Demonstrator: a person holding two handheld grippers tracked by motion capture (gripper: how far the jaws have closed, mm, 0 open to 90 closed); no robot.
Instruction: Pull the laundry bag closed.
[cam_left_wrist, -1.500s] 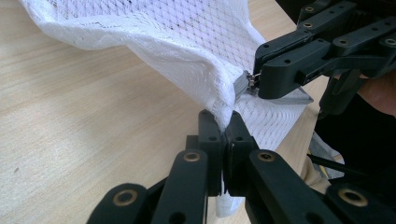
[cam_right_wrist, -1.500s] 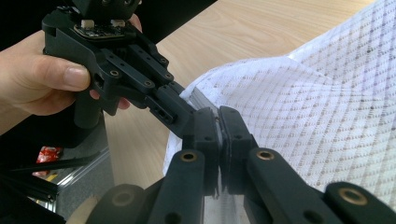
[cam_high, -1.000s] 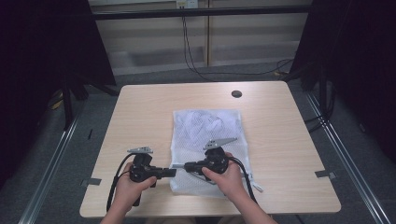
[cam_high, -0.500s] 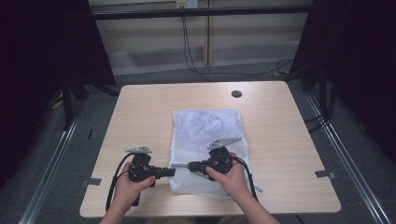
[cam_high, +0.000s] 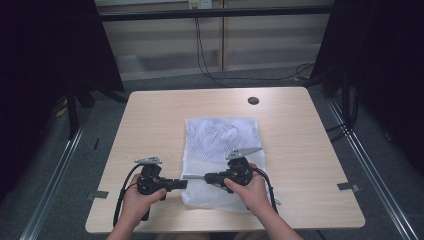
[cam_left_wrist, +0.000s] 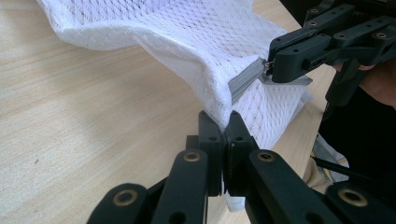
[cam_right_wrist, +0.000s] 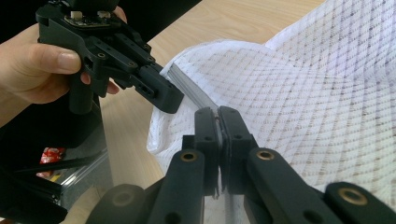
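Here a white mesh laundry bag (cam_high: 222, 150) lies on the wooden table (cam_high: 150, 125), its near-left corner lifted. That corner's fabric is pinched by the clenched left gripper (cam_left_wrist: 223, 122), while the right gripper (cam_right_wrist: 219, 114) is clamped on what looks like the zip pull (grey zip tape (cam_left_wrist: 246, 77) is seen beside its tip in the left gripper view). The step is judged to be working the zip. The corner should be held taut and steady, and the pull drawn straight along the tape, so that mesh isn't snagged.
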